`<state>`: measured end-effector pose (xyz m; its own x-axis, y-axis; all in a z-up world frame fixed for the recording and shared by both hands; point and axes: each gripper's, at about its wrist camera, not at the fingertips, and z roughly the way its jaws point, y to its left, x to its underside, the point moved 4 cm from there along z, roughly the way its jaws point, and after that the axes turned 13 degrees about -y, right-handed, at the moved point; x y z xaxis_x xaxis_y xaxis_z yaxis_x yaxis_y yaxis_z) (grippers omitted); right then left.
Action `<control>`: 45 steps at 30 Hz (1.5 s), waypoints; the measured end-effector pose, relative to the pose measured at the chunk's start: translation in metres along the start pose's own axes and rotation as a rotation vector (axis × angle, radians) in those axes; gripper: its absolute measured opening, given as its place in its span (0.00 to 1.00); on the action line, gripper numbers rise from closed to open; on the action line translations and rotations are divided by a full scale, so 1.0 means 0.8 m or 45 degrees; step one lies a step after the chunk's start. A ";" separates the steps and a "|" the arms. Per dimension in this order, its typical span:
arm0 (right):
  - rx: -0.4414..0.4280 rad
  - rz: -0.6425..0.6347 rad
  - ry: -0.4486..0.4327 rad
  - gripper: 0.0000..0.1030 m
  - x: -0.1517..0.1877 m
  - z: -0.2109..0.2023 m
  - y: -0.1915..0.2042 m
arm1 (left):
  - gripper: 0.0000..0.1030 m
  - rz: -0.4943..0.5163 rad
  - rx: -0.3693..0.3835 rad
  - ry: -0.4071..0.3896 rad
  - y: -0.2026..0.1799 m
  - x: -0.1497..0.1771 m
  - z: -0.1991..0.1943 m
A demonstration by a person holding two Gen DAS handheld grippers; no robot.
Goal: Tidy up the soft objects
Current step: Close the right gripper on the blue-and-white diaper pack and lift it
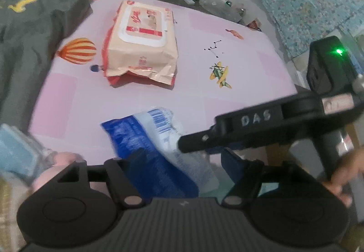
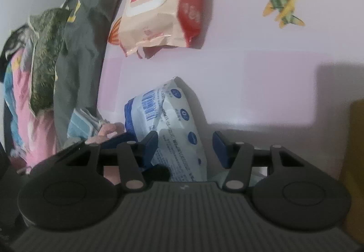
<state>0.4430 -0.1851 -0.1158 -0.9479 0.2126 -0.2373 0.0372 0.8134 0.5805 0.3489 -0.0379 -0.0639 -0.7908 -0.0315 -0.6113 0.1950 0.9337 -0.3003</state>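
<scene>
Blue-and-white pack (image 2: 173, 124): lies between the right gripper (image 2: 185, 149)'s half-open jaws, the left pad touching it, the right pad clear; also between the left gripper (image 1: 182, 161)'s wide jaws, unpinched. Likely light, squashy, slippery film; grip across its thick middle. Orange wipes pack (image 1: 141, 44) lies beyond.

Pink bed sheet (image 1: 238, 65) carries 2 wipe packs (image 1: 141, 44), blue packet (image 1: 154, 156), grey garment (image 1: 29, 31).

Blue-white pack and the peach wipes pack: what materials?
Blue-and-white pack: thin plastic film, slightly glossy, creased, printed barcode. Peach wipes pack: soft plastic film with crimped end seam; its white flip lid looks like rigid plastic, smooth with raised rim.
</scene>
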 end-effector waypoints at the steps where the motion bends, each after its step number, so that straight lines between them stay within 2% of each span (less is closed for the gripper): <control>1: -0.009 0.003 0.001 0.51 0.000 -0.002 0.000 | 0.73 0.027 -0.028 0.004 0.002 0.001 -0.005; 4: -0.022 0.006 -0.003 0.52 -0.001 -0.005 0.002 | 0.74 0.049 -0.085 0.048 0.010 0.002 -0.007; 9: -0.015 0.044 0.013 0.52 0.003 0.008 0.001 | 0.71 -0.030 -0.070 0.182 0.016 0.006 0.028; 13: -0.044 0.090 0.006 0.51 0.004 0.019 -0.005 | 0.68 0.012 -0.120 0.167 0.009 0.005 0.043; 18: -0.087 0.101 -0.013 0.48 0.007 0.019 -0.003 | 0.51 -0.020 -0.129 0.107 0.008 0.000 0.032; 22: -0.109 0.052 -0.055 0.37 0.007 0.009 0.008 | 0.51 0.005 -0.155 0.060 0.002 -0.005 0.017; 26: -0.145 0.056 -0.097 0.34 0.003 -0.003 0.016 | 0.50 -0.027 -0.131 0.008 -0.003 -0.013 -0.001; 31: -0.196 0.062 -0.147 0.32 0.002 -0.021 0.028 | 0.50 -0.009 -0.099 -0.066 -0.018 -0.020 -0.030; 34: -0.170 0.039 -0.165 0.30 0.004 -0.029 0.031 | 0.48 -0.044 -0.056 -0.056 -0.013 -0.017 -0.034; 38: -0.040 0.043 -0.168 0.30 0.005 -0.023 0.013 | 0.51 -0.095 -0.095 -0.021 0.006 -0.007 -0.022; 41: -0.049 0.112 -0.169 0.30 0.006 -0.020 -0.001 | 0.57 -0.140 -0.128 0.038 0.022 0.002 -0.008; 45: -0.030 0.094 -0.179 0.31 0.006 -0.020 0.002 | 0.65 -0.152 -0.145 0.088 0.031 0.006 0.006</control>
<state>0.4337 -0.1916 -0.1038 -0.8892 0.3464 -0.2990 0.0962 0.7804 0.6178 0.3525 -0.0169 -0.0777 -0.8431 -0.1240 -0.5233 0.0331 0.9592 -0.2807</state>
